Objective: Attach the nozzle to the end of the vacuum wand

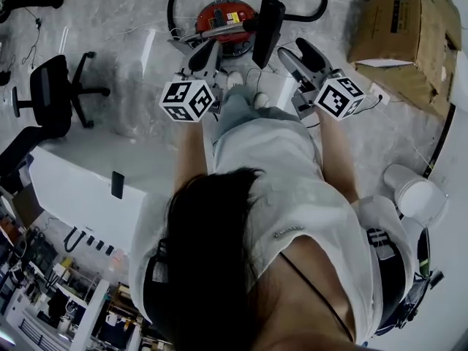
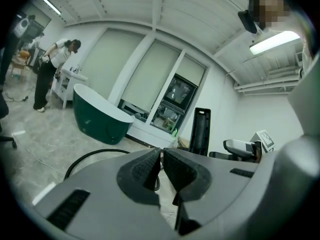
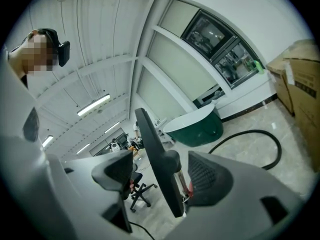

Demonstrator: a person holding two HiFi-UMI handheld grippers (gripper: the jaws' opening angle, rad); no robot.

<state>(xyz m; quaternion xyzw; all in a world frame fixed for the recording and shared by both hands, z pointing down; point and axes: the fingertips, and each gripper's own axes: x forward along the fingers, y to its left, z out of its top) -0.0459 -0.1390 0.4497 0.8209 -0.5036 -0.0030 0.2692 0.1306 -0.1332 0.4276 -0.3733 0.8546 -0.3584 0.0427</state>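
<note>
Right gripper view puts the black floor nozzle (image 3: 155,159) upright between the jaws of my right gripper (image 3: 162,171). They stand wide apart, with a gap on either side of the nozzle, so I read them as open and gripping nothing. A metal wand (image 3: 184,183) runs down from the nozzle's neck, so the nozzle looks to be on the wand's end, though I cannot tell whether it is pushed fully home. From the head view the nozzle stands just in front of the red vacuum canister (image 1: 232,9), with the wand lying across the canister's top and the black hose (image 1: 324,2) looping on the floor behind it. My left gripper (image 1: 208,50) is just beside the wand. Its own view shows the jaws drawn together, pads all but touching, with nothing clamped between them. My worry is that neither gripper has a firm hold on anything. If the joint is only half seated, the nozzle could tip or slide off under its own weight, or the wand could roll off the canister. Closing the right jaws off-centre could push the flat plate sideways and twist the joint instead of seating it. Pressing along the wand with nothing bracing it from the left could shove the canister away across the smooth floor, and the hose loop might snag as it shifts.
</note>
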